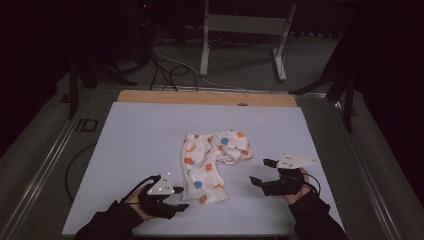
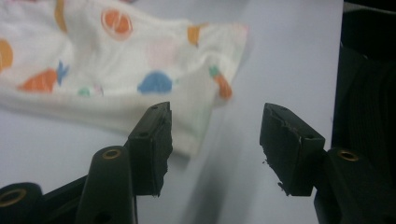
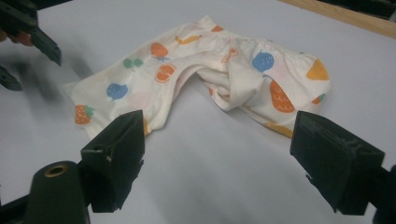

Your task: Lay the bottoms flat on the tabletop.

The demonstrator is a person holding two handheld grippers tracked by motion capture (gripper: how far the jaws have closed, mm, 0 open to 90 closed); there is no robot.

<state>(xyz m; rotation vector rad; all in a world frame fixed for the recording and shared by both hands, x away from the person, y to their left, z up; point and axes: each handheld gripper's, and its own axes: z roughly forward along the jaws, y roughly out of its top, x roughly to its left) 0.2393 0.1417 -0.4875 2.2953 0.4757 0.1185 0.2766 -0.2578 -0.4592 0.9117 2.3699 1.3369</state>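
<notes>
A small pair of trousers (image 1: pixel 212 162), white with a fruit print, is seen lying flat on the white counter (image 1: pixel 130 135), roughly at its middle and nearer the person's edge. One leg is stretched toward the person; the other is bunched up and folded over to the right of it.

The left claw (image 1: pixel 179 198) is held just beside the hem of the stretched leg, at its left, low over the counter. Its jaws are parted and nothing is gripped between them. In the left gripper view the hem corner of the trousers (image 2: pixel 196 130) is seen just beyond the tip of one jaw, apart from the pads, with bare counter in the gap.

The right claw (image 1: pixel 262 172) is held to the right of the trousers, near the bunched leg and clear of it. Its jaws are spread wide and nothing is held. In the right gripper view the trousers (image 3: pixel 210 74) are framed beyond the two jaws, with bare counter between cloth and pads, and the left claw (image 3: pixel 28 60) is glimpsed beyond the stretched leg.

A strip of wood (image 1: pixel 205 98) is seen along the counter's far edge, well apart from the trousers.
</notes>
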